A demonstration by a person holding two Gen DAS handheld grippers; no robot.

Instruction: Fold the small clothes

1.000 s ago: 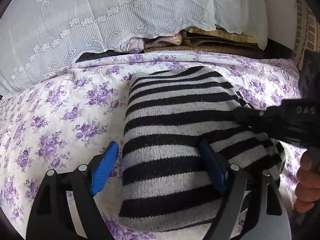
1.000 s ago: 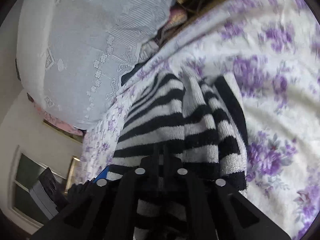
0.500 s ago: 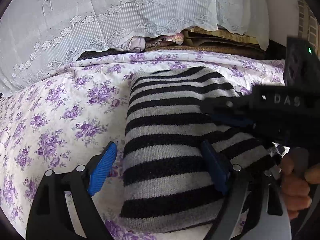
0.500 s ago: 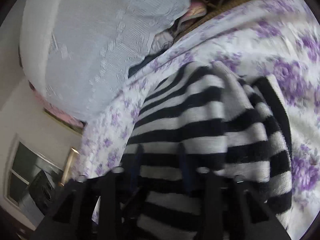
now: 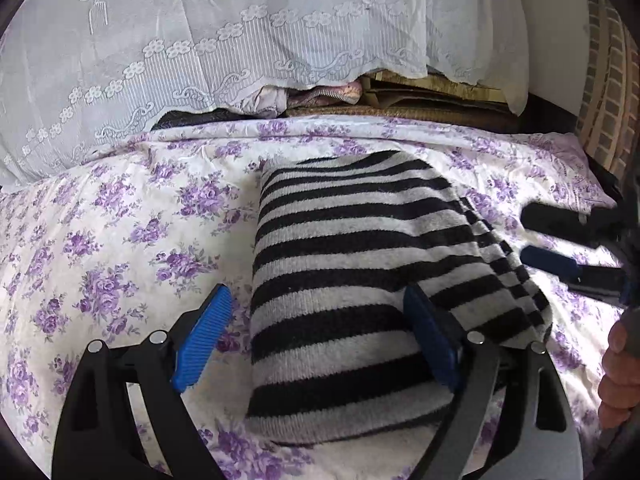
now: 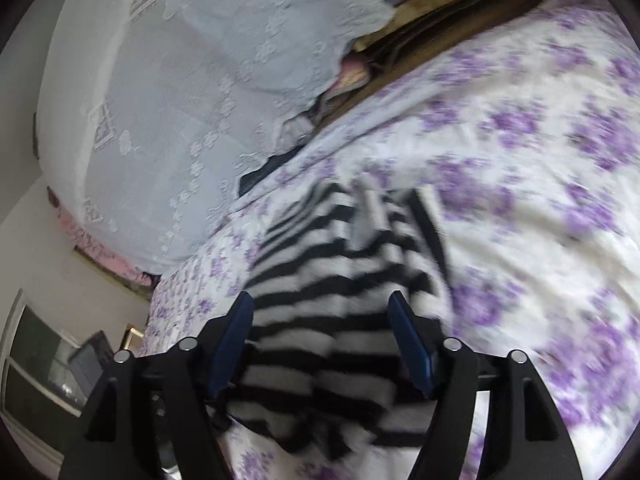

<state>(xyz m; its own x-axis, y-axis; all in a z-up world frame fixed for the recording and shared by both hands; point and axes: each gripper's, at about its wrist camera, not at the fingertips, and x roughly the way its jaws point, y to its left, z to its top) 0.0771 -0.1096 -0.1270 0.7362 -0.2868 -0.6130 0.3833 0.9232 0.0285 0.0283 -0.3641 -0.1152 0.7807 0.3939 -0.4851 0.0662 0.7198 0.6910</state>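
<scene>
While both tools hang with their jaws spread and nothing between them, I read the striped knit garment (image 5: 352, 280) as already folded into a compact block on the floral bedsheet (image 5: 120, 248), so the step in hand looks like tidying or pressing that fold. My left gripper (image 5: 316, 332) sits low over the near end of the garment: its outer blue pad is over bare sheet just beside the knit's edge, its inner pad rests on top of the stripes. My right gripper (image 6: 320, 336) looks down its fingers at the same garment (image 6: 344, 304), which lies directly ahead and beneath; that view is smeared by motion, so I cannot tell whether the pads touch the cloth. In the left view the right tool (image 5: 560, 240) is beyond the knit's far side, apart from it. To do this well I would lower flat and press evenly, avoid dragging the loose layered edge nearest the right tool, and keep the stripes square.
</scene>
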